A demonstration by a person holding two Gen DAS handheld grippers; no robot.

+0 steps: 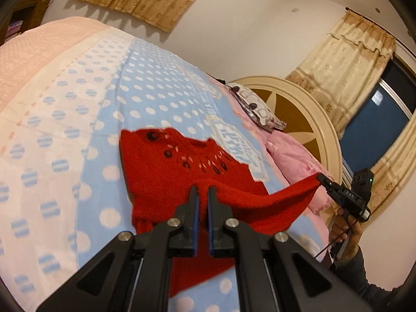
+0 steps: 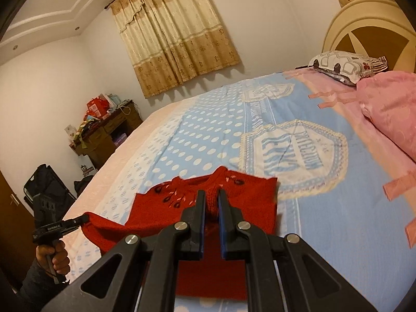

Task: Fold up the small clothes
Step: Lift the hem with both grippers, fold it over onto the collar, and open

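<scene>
Left gripper point(image 1: 203, 191) is clamped tight on the near hem of the red knit sweater point(image 1: 182, 171) — knit fabric bunched between the blue pads, black fingers point(image 1: 192, 202) nearly touching. Right gripper point(image 2: 211, 195) same story: pinched on a fold of the same hem, red knit showing in the narrow gap between its pads.

Seen from the left wrist, the right gripper sits off to the right with the hem stretched taut between the two, lifted off the bed. A hand point(image 1: 345, 230) in a dark sleeve holds its grip. From the right wrist, the left gripper is off to the lower left, hem corner in its tip, the other hand point(image 2: 53, 256) on the handle.

Just ahead of both grippers the rest of the sweater lies flat on the bed, neckline away from them, dark buttons and pink stitching near the collar.

Under and beyond it — the bedspread point(image 2: 208, 135), blue with white dots, a printed crest patch ahead-right of the right gripper. Farther right a pink pillow point(image 2: 390, 109), then a patterned pillow point(image 2: 343, 66) against the round cream headboard point(image 2: 364, 13).

Far ahead: beige curtains point(image 2: 171, 33) on the wall; a cluttered wooden cabinet point(image 2: 104, 135) beyond the bed to the left.
</scene>
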